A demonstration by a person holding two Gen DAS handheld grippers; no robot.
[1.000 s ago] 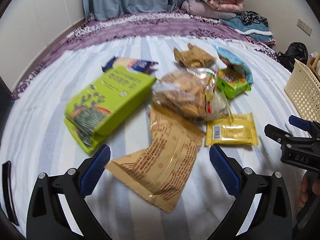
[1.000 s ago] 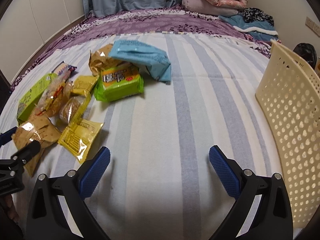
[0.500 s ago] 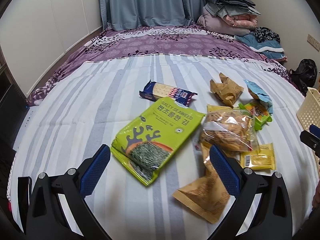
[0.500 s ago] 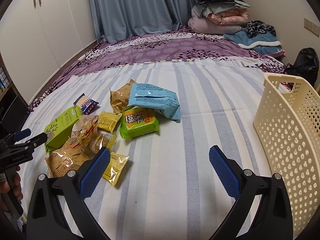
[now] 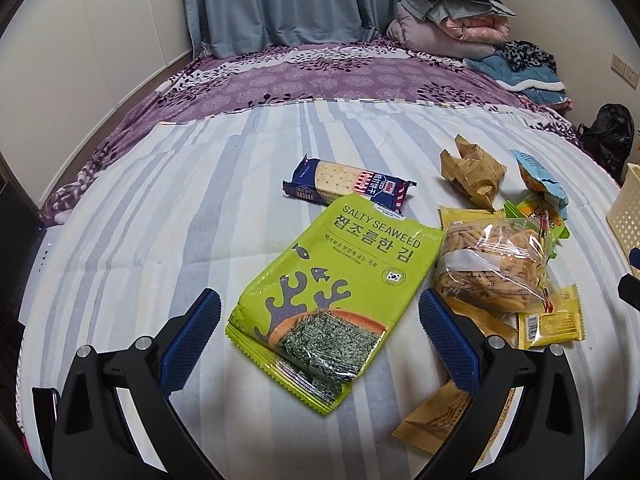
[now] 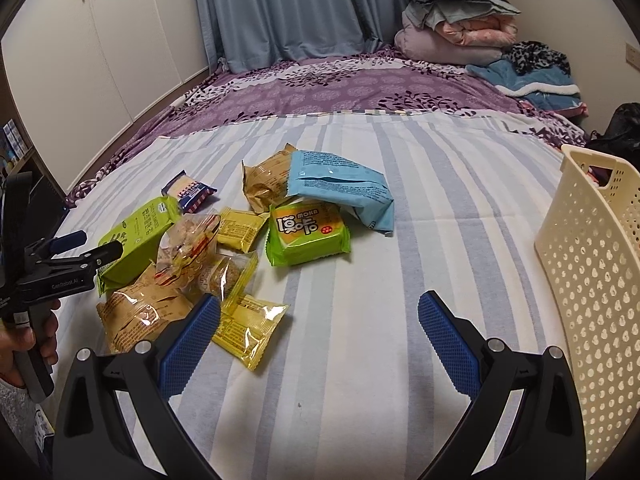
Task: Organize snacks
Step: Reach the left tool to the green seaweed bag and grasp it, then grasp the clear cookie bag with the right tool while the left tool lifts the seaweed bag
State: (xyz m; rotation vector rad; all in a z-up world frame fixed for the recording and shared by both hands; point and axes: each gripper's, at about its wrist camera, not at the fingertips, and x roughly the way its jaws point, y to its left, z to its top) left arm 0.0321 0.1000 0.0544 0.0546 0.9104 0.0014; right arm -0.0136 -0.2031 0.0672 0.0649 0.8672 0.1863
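Several snack packs lie in a pile on a striped bed sheet. In the left wrist view my open, empty left gripper [image 5: 320, 320] hovers over the near end of a green salty seaweed pack [image 5: 340, 280]. A cracker pack [image 5: 348, 188] lies behind it, a clear bag of biscuits [image 5: 492, 268] to its right. In the right wrist view my open, empty right gripper [image 6: 320, 332] hangs over bare sheet. A small yellow pack [image 6: 248, 328] lies by its left finger. A green wafer pack [image 6: 306, 232] and a blue bag [image 6: 340, 196] lie further off. The left gripper [image 6: 86, 248] shows at the left edge.
A cream perforated basket [image 6: 592, 288] stands at the right of the bed; its corner shows in the left wrist view [image 5: 626, 212]. Folded blankets [image 6: 456, 28] are piled at the far end on a purple floral cover [image 6: 340, 88]. Wardrobe doors [image 6: 100, 40] stand to the left.
Both grippers have pulled back and risen, so more of the bed shows. The left gripper swung left from the tan pack to over the seaweed pack. Both stay open.
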